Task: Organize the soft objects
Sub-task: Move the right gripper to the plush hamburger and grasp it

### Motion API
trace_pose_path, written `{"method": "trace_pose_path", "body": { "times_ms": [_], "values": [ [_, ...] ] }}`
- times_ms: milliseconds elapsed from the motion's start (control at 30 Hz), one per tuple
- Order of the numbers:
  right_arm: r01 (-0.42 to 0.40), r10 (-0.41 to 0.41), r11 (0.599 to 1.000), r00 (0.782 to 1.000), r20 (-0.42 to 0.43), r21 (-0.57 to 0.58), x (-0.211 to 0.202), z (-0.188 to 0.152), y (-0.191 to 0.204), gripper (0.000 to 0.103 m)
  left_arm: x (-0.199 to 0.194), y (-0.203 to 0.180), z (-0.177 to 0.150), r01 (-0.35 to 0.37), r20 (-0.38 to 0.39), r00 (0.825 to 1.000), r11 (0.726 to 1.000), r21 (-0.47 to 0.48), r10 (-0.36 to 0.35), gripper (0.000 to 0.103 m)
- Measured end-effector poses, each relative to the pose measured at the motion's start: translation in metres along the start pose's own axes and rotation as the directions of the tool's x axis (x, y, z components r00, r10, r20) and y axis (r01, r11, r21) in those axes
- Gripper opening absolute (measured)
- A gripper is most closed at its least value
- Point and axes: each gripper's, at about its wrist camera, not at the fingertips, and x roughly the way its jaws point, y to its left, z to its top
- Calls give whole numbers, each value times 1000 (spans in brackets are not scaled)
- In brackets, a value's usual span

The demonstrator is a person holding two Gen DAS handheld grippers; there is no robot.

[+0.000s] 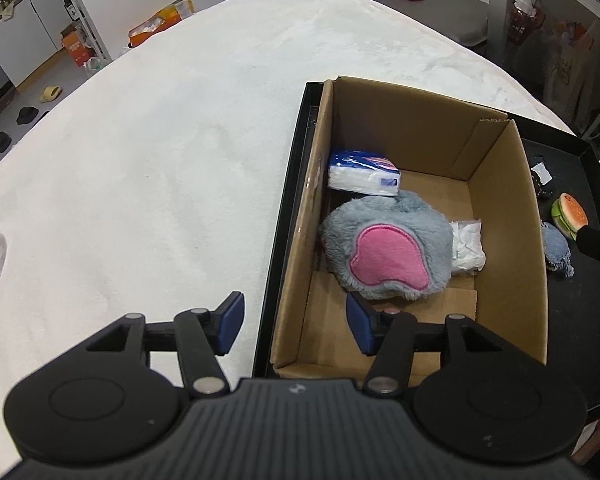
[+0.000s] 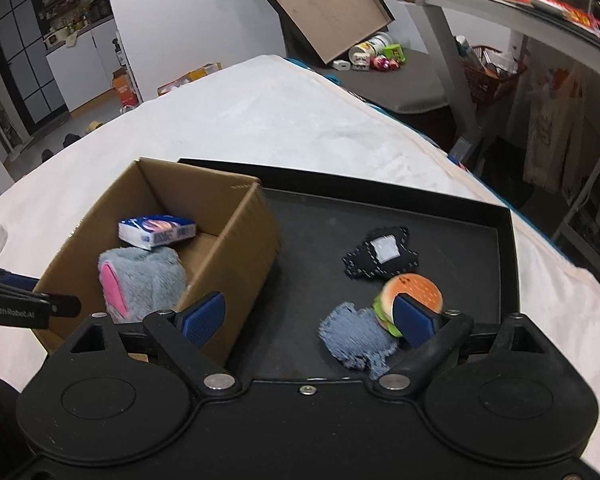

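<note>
Left tongs (image 1: 296,324) parted and empty just short of fluffy grey plush with pink patch (image 1: 384,248) inside brown cardboard box (image 1: 500,200), right tongs (image 2: 312,318) wide, frayed blue denim scrap (image 2: 356,340) between them unpinched

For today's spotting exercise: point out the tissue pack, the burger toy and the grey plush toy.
tissue pack (image 1: 364,178), left wrist view, on its white side face.
burger toy (image 2: 414,290), right wrist view, on the orange bun top.
grey plush toy (image 1: 384,254), left wrist view, on its pink patch.
</note>
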Motion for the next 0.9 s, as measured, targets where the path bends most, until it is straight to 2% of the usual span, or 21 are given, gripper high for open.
{"method": "trace_pose_path", "body": {
  "times_ms": [267,567,900],
  "values": [
    [-4,5,999,1000,-20,49,3,0,-27,94,1,-7,2,-20,-15,1000,1000,7,20,61],
    [6,-8,987,1000,14,162,20,0,-64,94,5,-22,3,-43,-38,998,998,52,45,65],
    [-39,40,960,999,2,276,42,-4,-85,91,11,-35,7,-73,-67,995,995,74,78,65]
  ]
}}
